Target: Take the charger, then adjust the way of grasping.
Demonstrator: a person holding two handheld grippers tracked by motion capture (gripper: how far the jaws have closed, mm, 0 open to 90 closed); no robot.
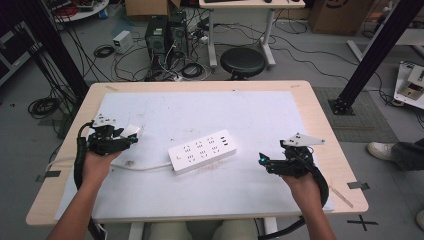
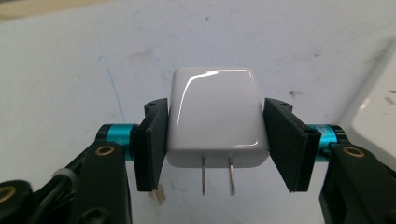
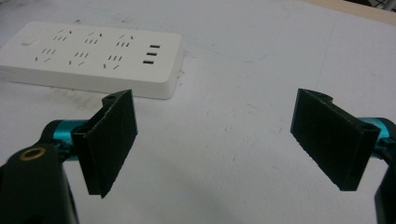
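High view: a wooden-edged bench (image 1: 320, 120) carries a white mat, and a white rectangular plastic power strip (image 1: 202, 150) lies near its centre, its white cable running toward nine o'clock. The left hand-held gripper (image 1: 131, 135) sits at about nine o'clock of the strip, pinching a small white plug adapter (image 1: 130, 131). The right hand-held gripper (image 1: 263, 161) rests at about four o'clock of the strip, apart from it.

Left gripper view: the glossy white adapter (image 2: 215, 116) is clamped between both black jaws, with two metal prongs pointing toward six o'clock, above the mat.

Right gripper view: the jaws stand wide apart with nothing between them; the power strip (image 3: 93, 58) lies at eleven o'clock.
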